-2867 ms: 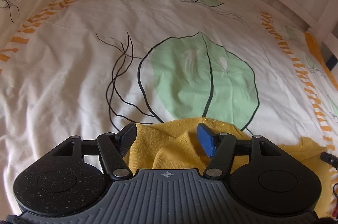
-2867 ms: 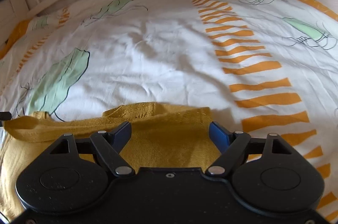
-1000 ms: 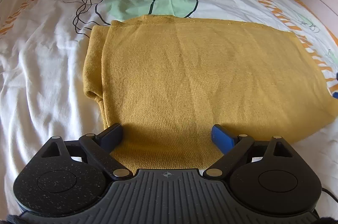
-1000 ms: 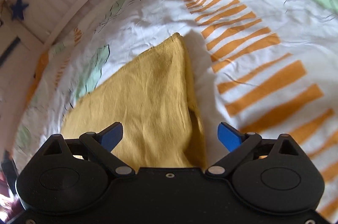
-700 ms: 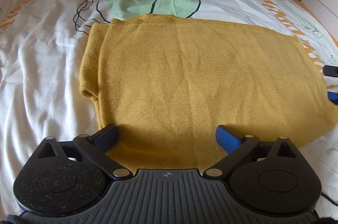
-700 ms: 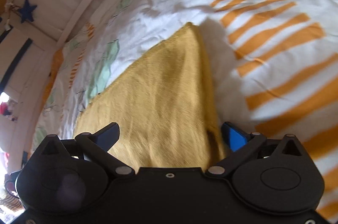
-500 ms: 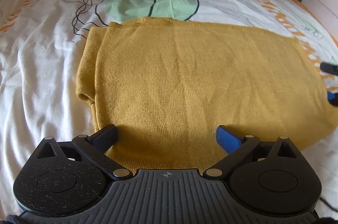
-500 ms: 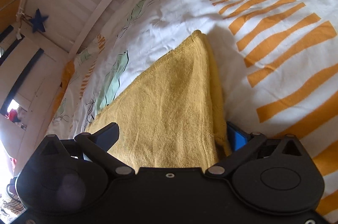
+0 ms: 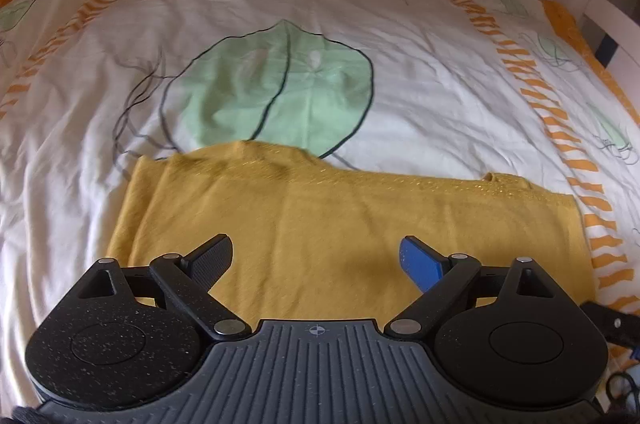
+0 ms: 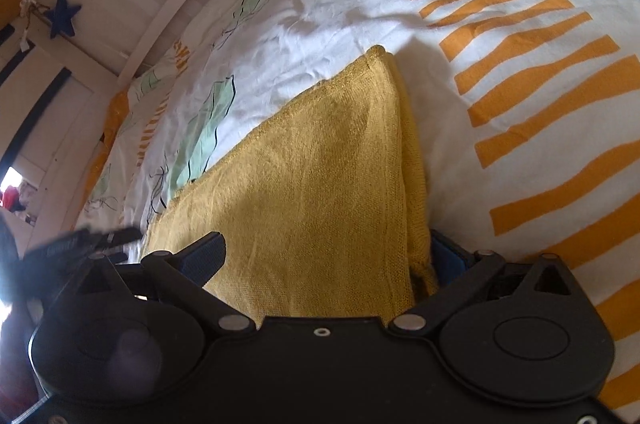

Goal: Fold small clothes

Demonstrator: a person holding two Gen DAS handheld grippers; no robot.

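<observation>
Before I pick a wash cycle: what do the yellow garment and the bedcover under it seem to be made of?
The yellow garment looks like a soft, fine knit, matte with faint glints along its edge; fine ribbing shows in the right wrist view. The fibre cannot be told. The bedcover looks like smooth woven fabric, possibly cotton, matte, finely creased and printed with green leaves and orange dashes.

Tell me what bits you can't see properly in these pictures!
- Near edge of the yellow garment: left wrist view, hidden behind the open left gripper.
- Blue fingertip of the right gripper: right wrist view, partly tucked behind the garment's edge.
- Dark shape at the left: right wrist view, too blurred to name.
- What kind of garment: folded, can't tell.
</observation>
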